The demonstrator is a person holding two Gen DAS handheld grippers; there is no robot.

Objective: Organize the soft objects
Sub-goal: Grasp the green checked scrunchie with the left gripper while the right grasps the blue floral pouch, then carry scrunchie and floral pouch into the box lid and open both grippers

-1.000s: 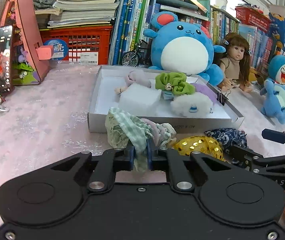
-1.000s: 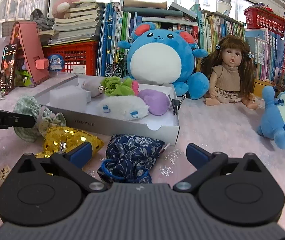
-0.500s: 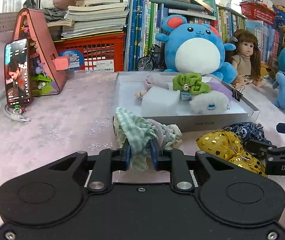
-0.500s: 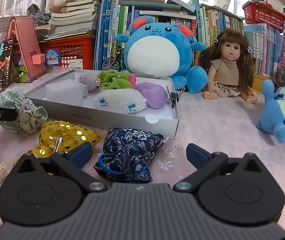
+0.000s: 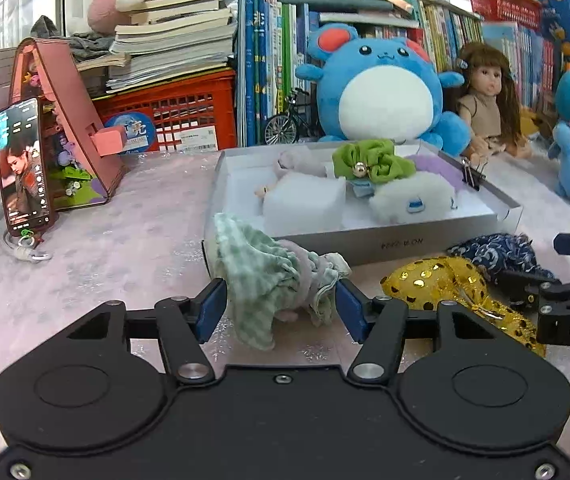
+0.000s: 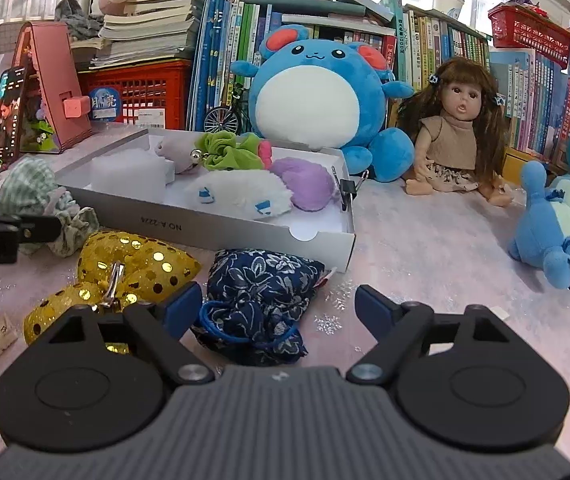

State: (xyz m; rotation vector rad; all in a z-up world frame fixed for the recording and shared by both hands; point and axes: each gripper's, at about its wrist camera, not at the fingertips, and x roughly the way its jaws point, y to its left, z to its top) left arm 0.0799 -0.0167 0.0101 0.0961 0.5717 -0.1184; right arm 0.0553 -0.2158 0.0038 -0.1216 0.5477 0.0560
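While left gripper [image 5: 281, 310] opens around green scrunchie [image 5: 263, 276] | right gripper [image 6: 279, 308] closing (blue pouch [image 6: 259, 300] between) | box [image 6: 221, 226] ahead

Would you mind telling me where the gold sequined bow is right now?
The gold sequined bow lies on the table in front of the white box, lower left in the right wrist view, between the green checked scrunchie and the navy floral pouch.
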